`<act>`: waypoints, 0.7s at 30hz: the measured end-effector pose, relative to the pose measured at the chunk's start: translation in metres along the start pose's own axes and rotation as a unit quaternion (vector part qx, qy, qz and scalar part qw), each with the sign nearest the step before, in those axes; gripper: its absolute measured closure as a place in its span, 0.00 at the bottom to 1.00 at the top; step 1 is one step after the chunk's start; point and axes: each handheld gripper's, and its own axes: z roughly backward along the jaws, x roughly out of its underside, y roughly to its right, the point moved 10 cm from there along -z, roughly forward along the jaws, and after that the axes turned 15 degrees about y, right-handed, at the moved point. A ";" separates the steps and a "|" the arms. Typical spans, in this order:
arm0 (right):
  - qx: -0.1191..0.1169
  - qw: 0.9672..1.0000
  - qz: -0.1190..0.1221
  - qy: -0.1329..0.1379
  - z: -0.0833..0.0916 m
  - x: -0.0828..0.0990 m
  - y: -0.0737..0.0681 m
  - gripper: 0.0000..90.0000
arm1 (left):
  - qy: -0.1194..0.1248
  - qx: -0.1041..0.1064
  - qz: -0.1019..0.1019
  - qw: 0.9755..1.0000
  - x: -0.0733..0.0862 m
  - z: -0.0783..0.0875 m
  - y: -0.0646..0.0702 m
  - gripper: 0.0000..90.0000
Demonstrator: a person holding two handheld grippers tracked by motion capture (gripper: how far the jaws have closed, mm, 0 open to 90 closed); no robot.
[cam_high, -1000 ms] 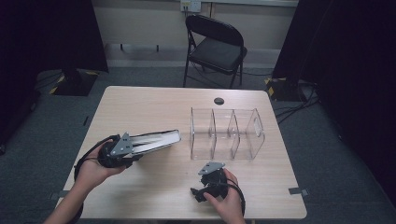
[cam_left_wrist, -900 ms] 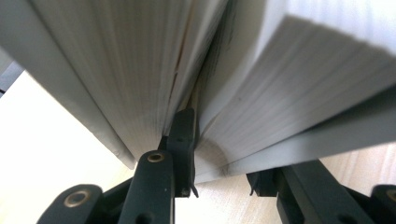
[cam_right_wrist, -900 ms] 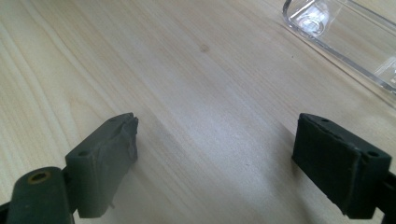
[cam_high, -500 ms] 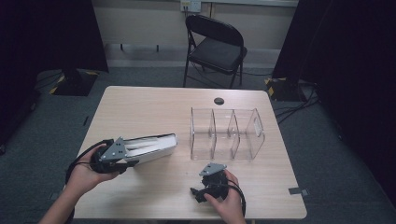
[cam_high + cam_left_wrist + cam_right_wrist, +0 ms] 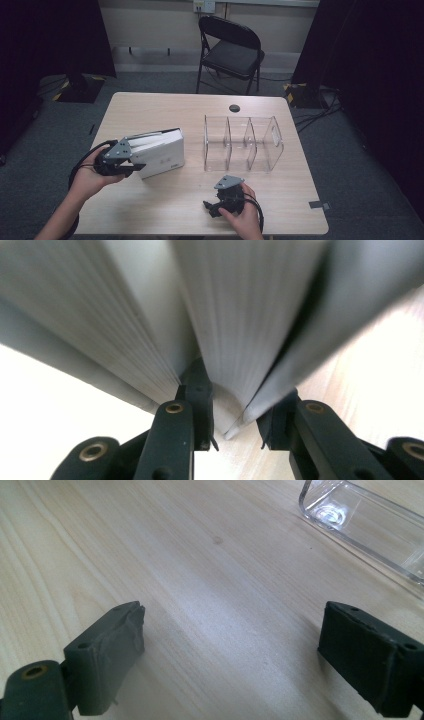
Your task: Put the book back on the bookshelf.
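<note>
High view: left gripper is clenched on the white book, holding it by one end over the counter's left half, nearer the front edge than the back. Clear divider rack sits on the right half, three slots, all looking empty. Right gripper is parked near the front edge, just in front of the rack, not touching it. Likely step: stand the book in a slot. To do it well, I'd turn the book upright, square it to the dividers, come in from above and aim for the slot nearest the book. The right gripper could brace the rack, which looks light and may slide.

Left gripper view: jaws grasp a wedge of pages plus what looks like a cover, not the whole block. The rest of the pages fan loose beside the left jaw. Risk as I read it: book splays or sags on tilting, so keep the loose half hanging closed. Spine and far end are cut off. Rack is out of frame.

Right gripper view: jaws spread wide, nothing between them, bare counter below. One corner of the rack at top right, remainder cut off. Can't tell the slot width against the book's thickness.
</note>
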 end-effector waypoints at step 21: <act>0.003 1.000 -0.003 0.022 -0.002 -0.001 0.001 0.11 | -0.020 0.007 0.004 1.000 -0.001 0.001 0.002 0.82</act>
